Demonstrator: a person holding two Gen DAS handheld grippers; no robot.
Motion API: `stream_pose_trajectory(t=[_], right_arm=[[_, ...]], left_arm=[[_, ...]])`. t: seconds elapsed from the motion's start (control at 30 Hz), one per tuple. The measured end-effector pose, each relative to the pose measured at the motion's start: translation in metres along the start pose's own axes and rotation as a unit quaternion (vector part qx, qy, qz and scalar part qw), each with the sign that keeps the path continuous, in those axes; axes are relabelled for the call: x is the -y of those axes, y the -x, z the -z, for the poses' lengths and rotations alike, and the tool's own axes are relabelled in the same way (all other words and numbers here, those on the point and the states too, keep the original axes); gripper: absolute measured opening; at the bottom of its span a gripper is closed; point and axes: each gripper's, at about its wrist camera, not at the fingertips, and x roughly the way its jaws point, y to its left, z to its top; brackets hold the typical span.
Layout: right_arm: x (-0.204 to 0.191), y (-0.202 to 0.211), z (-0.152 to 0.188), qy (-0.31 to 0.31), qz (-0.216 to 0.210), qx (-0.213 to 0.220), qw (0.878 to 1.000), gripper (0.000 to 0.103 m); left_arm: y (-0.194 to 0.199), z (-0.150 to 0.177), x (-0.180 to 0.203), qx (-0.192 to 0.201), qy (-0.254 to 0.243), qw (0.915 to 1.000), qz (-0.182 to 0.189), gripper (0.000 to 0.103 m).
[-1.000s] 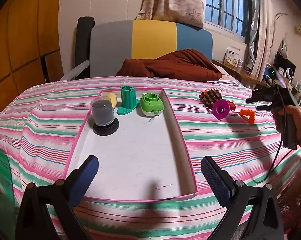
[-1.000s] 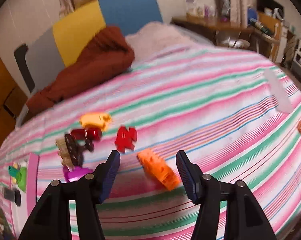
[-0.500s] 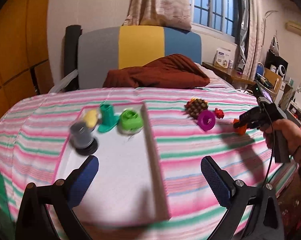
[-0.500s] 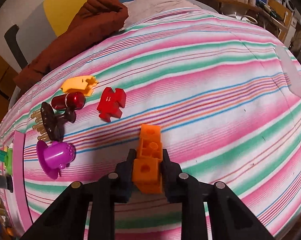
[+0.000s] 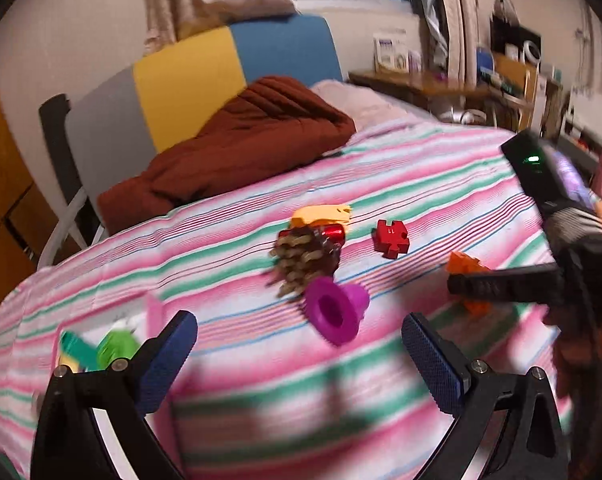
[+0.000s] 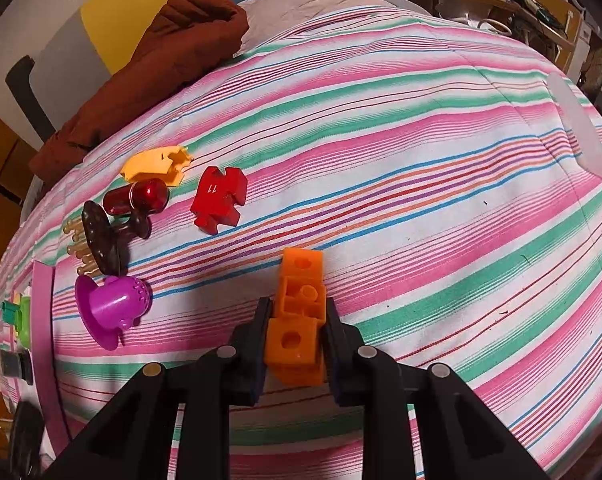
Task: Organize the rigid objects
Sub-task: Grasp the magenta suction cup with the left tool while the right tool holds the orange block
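Observation:
My right gripper (image 6: 297, 320) is shut on an orange block piece (image 6: 299, 312) just above the striped bedcover; it also shows in the left wrist view (image 5: 467, 266). My left gripper (image 5: 299, 344) is open and empty, facing a purple funnel-shaped toy (image 5: 335, 310). Behind it lie a brown spiky brush (image 5: 305, 264), a red cylinder (image 5: 333, 232), a yellow piece (image 5: 321, 213) and a red puzzle block (image 5: 391, 238). The same toys lie to the left in the right wrist view: purple toy (image 6: 111, 304), red block (image 6: 219, 200).
The pink-rimmed tray (image 6: 43, 320) with green toys (image 5: 115, 350) sits at the far left. A brown blanket (image 5: 237, 140) lies at the back of the bed. A desk with clutter (image 5: 481, 80) stands to the right.
My left gripper has swung right, away from the tray and towards the loose toys. My right gripper has closed on the orange block and holds it.

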Motion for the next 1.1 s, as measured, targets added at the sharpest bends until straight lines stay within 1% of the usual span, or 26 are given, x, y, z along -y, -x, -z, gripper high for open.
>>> stream_pose_trajectory(t=[0.1, 0.2, 0.33, 0.5, 0.63, 0.77, 0.87, 0.93, 1.03, 1.1], right_arm=[[-0.001, 0.0, -0.001, 0.007, 0.007, 0.0, 1.0, 0.023], [-0.003, 0.0, 0.0, 0.012, 0.012, 0.001, 1.0, 0.023], [0.0, 0.0, -0.002, 0.005, 0.006, 0.0, 1.0, 0.023], [0.0, 0.0, -0.003, 0.003, 0.006, 0.0, 1.0, 0.023], [0.0, 0.0, -0.002, 0.007, 0.01, 0.0, 1.0, 0.023], [0.0, 0.001, 0.0, 0.009, 0.011, 0.001, 1.0, 0.023], [0.0, 0.0, 0.0, 0.008, 0.011, 0.001, 1.0, 0.023], [-0.001, 0.0, 0.0, 0.01, 0.012, 0.001, 1.0, 0.023], [-0.002, -0.001, 0.0, 0.013, 0.013, 0.002, 1.0, 0.023], [0.0, 0.001, 0.0, 0.011, 0.011, 0.002, 1.0, 0.023]], left_arm=[[-0.031, -0.013, 0.008, -0.024, -0.01, 0.9996, -0.014, 0.103], [-0.047, -0.016, -0.001, -0.04, 0.003, 0.9987, -0.03, 0.103], [-0.054, -0.013, -0.027, -0.056, 0.04, 0.9964, -0.049, 0.103], [-0.042, 0.006, -0.058, -0.066, 0.091, 0.992, -0.058, 0.103], [-0.043, 0.021, -0.08, -0.084, 0.142, 0.9848, -0.054, 0.103], [-0.046, 0.028, -0.103, -0.098, 0.189, 0.9746, -0.069, 0.103], [-0.047, 0.027, -0.116, -0.098, 0.218, 0.9693, -0.058, 0.103], [-0.047, 0.023, -0.121, -0.093, 0.223, 0.969, -0.05, 0.103], [-0.046, 0.022, -0.121, -0.092, 0.226, 0.9697, -0.009, 0.103], [-0.037, 0.026, -0.114, -0.086, 0.223, 0.9709, 0.007, 0.103]])
